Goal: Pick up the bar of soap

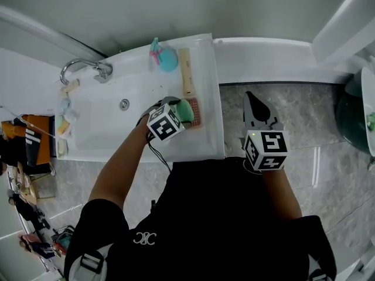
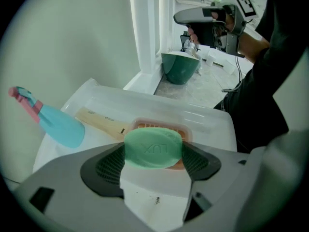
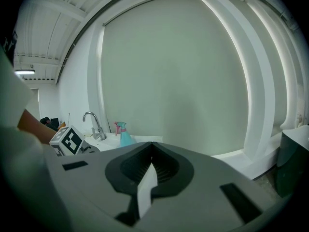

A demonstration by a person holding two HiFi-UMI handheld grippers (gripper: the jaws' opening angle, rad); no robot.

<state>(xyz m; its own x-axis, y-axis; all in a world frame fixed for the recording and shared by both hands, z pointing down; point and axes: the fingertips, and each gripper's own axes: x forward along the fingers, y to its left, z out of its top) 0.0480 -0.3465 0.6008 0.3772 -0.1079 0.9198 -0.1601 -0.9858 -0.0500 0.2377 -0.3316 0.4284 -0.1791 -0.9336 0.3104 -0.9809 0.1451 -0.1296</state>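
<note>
A green bar of soap [image 2: 153, 148] is clamped between the two dark pads of my left gripper [image 2: 153, 159], held just above an orange soap dish [image 2: 186, 131] on the right rim of the white sink [image 1: 135, 107]. In the head view the soap [image 1: 187, 110] shows as a green patch past my left gripper [image 1: 177, 115], beside the dish [image 1: 195, 111]. Off to the right of the sink, over the floor, my right gripper [image 1: 256, 106] hangs with its jaws closed together and nothing between them; in its own view my right gripper [image 3: 151, 151] faces a plain wall.
A blue spray bottle [image 1: 164, 57] and a wooden brush [image 1: 186, 72] lie on the sink's back right rim. The chrome tap [image 1: 82, 68] stands at the back left. A dark green basin [image 2: 181, 67] sits on the ledge beyond. A white raised ledge [image 1: 269, 60] borders the grey floor.
</note>
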